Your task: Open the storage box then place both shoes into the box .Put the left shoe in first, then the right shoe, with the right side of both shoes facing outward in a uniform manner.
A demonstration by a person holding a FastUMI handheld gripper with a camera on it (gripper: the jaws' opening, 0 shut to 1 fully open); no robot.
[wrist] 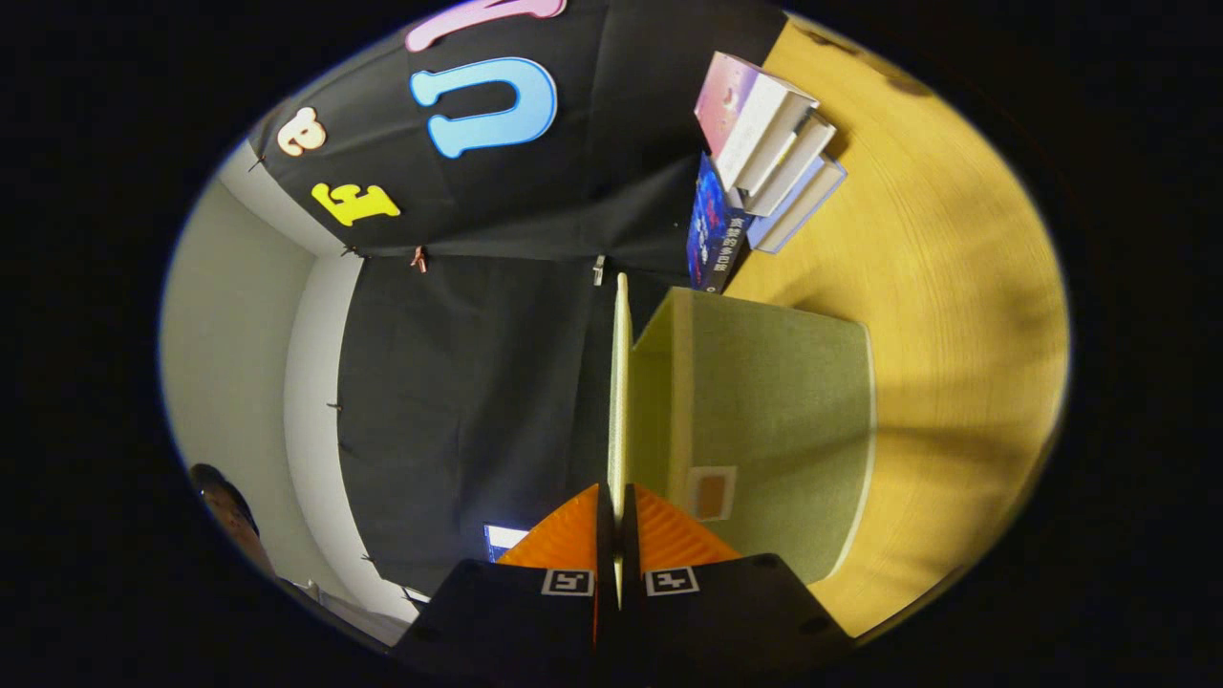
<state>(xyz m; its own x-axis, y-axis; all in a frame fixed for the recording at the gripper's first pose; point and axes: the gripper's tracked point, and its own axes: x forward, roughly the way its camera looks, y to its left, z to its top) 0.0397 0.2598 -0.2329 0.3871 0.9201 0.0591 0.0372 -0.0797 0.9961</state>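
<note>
Gripper view, rolled on its side, shows the gripper (611, 535) with its fingers (573, 535) pressed nearly together on the thin pale lid (621, 382) of the green storage box (774, 420), gripping its free edge, probably so the lid can be swung up off the opening. That box stands on the wooden bench (955, 287), near a stack of books (764, 162) by the bench's far edge against the black cloth wall (478, 382).

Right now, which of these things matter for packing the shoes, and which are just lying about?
For the job:
- green fabric storage box
- its thin pale lid, pinched by the hand-held gripper

Lying about:
- stack of white-paged books
- yellow wooden table
</note>
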